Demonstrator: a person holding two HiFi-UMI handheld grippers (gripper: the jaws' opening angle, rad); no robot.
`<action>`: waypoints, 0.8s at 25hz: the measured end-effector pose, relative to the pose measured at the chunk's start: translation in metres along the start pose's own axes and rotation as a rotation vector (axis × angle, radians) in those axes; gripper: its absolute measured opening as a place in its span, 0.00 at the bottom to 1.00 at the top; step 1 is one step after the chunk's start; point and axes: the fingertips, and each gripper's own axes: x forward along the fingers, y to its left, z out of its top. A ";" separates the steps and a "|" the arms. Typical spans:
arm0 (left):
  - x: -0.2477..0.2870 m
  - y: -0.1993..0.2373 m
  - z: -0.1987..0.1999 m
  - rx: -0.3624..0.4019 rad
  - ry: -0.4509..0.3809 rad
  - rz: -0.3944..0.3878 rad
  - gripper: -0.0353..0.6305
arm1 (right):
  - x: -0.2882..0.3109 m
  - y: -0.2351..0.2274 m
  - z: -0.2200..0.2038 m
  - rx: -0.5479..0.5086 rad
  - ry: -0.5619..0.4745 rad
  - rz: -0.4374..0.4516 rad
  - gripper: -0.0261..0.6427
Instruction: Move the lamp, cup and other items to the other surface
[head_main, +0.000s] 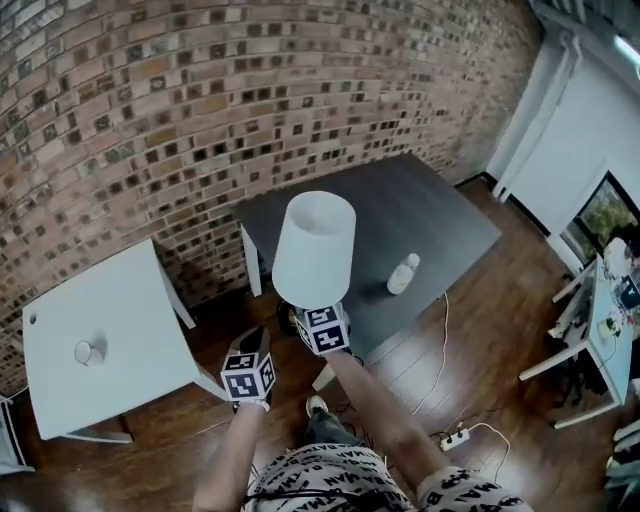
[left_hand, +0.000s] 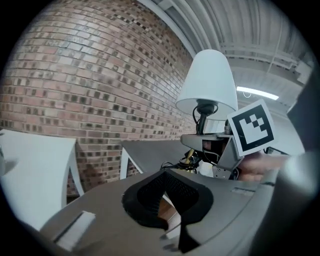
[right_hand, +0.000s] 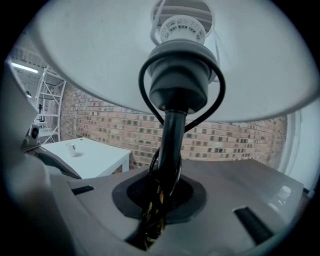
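The right gripper (right_hand: 160, 202) is clamped on the black stem (right_hand: 172, 135) of the lamp (head_main: 314, 250), low down, just below the bulb socket and the white shade. A black cable (right_hand: 145, 85) loops around the socket and runs down beside the stem into the jaws. The lamp is upright and carried in the air, resting on neither bench. Seen from above, its shade covers the near left corner of the dark bench (head_main: 430, 205).

The left gripper (left_hand: 167, 207) is empty. Its black pads are pressed together, and only floor shows through the hollow between them. It is held just to the left of the right gripper and slightly nearer the person, above the wooden floor (head_main: 480, 330).

The white bench (head_main: 120, 300) stands to the left against the brick wall (head_main: 200, 90). A small cup (head_main: 88, 351) stands on it, near its left edge. A white container (head_main: 403, 274) stands on the dark bench, toward its near edge. A power strip (head_main: 455, 437) lies on the floor by the person's feet.
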 end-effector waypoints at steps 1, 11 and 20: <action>0.015 -0.012 0.001 0.008 0.007 -0.016 0.05 | 0.000 -0.020 -0.005 -0.001 0.003 -0.020 0.11; 0.144 -0.088 0.013 0.081 0.066 -0.109 0.05 | 0.031 -0.192 -0.051 0.027 0.013 -0.171 0.11; 0.205 -0.100 0.008 0.090 0.117 -0.107 0.05 | 0.063 -0.261 -0.093 0.074 0.017 -0.244 0.11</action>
